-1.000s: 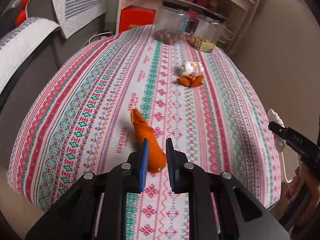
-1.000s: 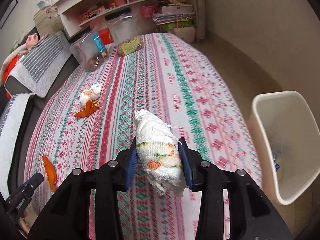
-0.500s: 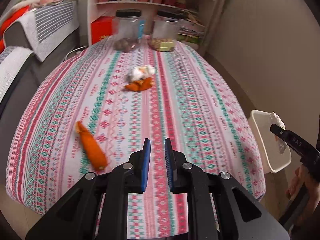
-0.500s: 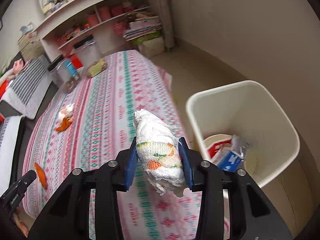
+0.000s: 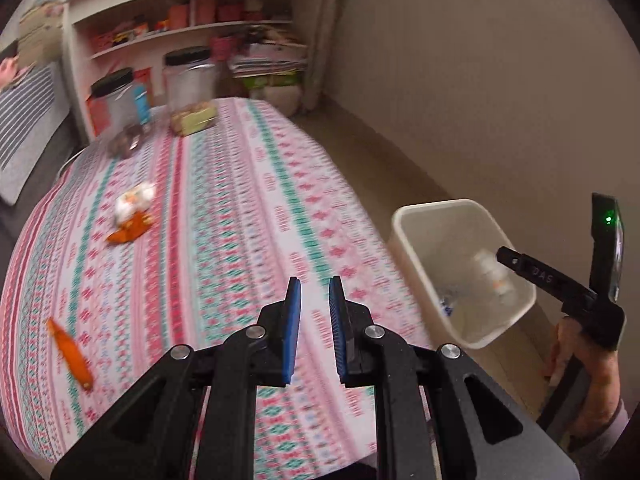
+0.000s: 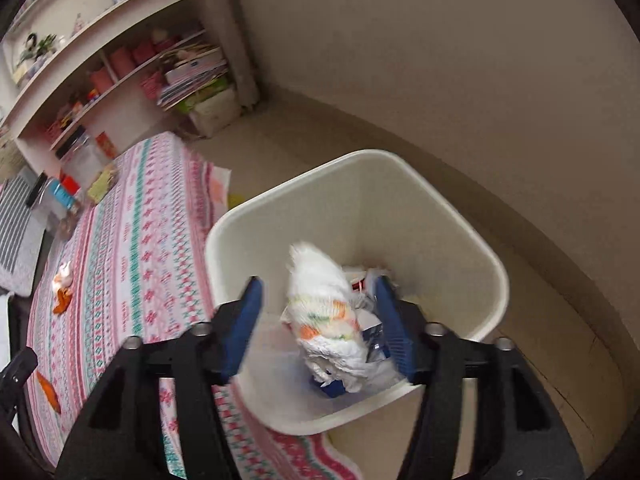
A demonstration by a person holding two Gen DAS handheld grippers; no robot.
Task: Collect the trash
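Observation:
My right gripper (image 6: 318, 320) is open over the cream trash bin (image 6: 476, 240). A crumpled white tissue with orange and green print (image 6: 324, 304) is loose between its spread jaws, dropping into the bin onto other trash. My left gripper (image 5: 314, 332) hangs above the near edge of the patterned table (image 5: 248, 208), its jaws a narrow gap apart and empty. An orange peel strip (image 5: 70, 354) lies at the near left. A white tissue wad with orange peel (image 5: 132, 212) lies further back. The bin also shows in the left wrist view (image 5: 404, 220), with the right gripper over it.
Two black-lidded jars (image 5: 188, 80) stand at the table's far end, before a white shelf unit (image 5: 200, 20). The bin stands on the floor at the table's right edge, close to the beige wall (image 6: 440, 60). A striped cushion (image 5: 24, 120) is at left.
My right gripper swung from above the table to over the bin and opened, letting go of the tissue. My left gripper drew back and turned right, away from the orange peel strip.

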